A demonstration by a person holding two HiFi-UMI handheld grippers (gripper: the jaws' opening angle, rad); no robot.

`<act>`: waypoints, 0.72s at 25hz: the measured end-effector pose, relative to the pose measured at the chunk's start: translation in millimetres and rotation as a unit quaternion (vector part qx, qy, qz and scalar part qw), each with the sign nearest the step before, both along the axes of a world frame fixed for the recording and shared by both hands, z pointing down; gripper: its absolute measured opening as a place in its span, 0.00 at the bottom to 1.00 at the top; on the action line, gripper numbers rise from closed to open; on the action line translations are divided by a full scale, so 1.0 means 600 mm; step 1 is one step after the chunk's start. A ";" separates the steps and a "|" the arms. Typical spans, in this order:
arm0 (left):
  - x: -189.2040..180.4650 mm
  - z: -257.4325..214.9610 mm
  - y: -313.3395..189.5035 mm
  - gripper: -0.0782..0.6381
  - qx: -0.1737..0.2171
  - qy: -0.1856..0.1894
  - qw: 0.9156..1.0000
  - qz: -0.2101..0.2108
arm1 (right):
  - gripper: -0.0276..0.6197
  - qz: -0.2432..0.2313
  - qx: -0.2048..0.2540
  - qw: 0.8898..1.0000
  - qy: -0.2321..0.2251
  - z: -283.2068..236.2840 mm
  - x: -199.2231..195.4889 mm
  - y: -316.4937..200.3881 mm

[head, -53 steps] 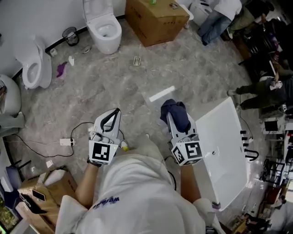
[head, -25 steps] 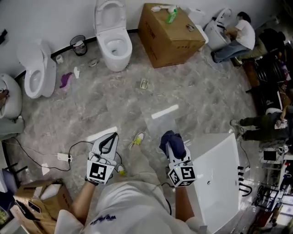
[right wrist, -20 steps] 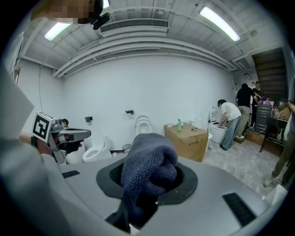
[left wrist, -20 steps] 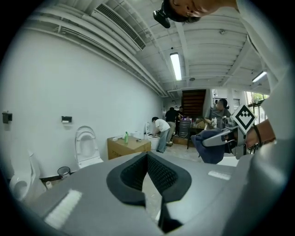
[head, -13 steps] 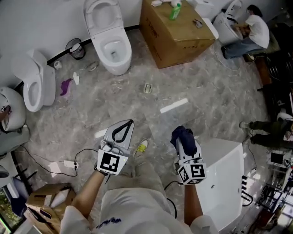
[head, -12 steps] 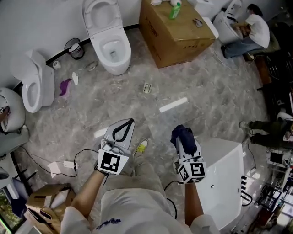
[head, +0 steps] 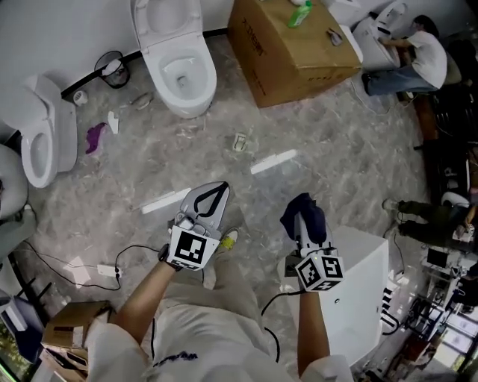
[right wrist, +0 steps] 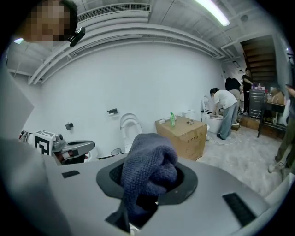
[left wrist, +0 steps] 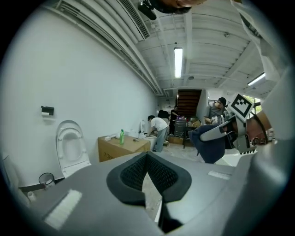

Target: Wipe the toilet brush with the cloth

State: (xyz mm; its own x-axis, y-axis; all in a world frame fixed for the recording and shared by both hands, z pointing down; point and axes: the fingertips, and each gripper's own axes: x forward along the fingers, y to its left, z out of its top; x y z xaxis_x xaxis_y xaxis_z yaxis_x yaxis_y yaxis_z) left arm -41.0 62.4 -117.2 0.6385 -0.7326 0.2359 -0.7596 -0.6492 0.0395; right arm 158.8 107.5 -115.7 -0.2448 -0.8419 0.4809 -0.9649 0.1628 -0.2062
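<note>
Low at frame centre, the right claw [head: 302, 216] pinches a bunched dark blue knitted cloth [right wrist: 150, 173]; the left claw [head: 217, 189] is pressed together, empty. No toilet brush shows: best locate it first, likely beside the white toilet [head: 175, 63] at the top, with the cloth gripped firmly.

toilet [head: 175, 63] top centre, 2nd toilet [head: 41, 138] at left edge, wire bin [head: 113, 69] btwn them by the wall. cardboard box [head: 291, 52] upper right w/ green bottle [head: 300, 13] on top. power strip [head: 107, 270] lower left.
</note>
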 end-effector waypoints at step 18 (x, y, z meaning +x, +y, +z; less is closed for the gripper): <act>0.068 0.327 -0.149 0.11 -0.012 0.001 1.000 -0.013 | 0.24 0.009 -0.008 1.000 0.023 0.353 0.039 -0.176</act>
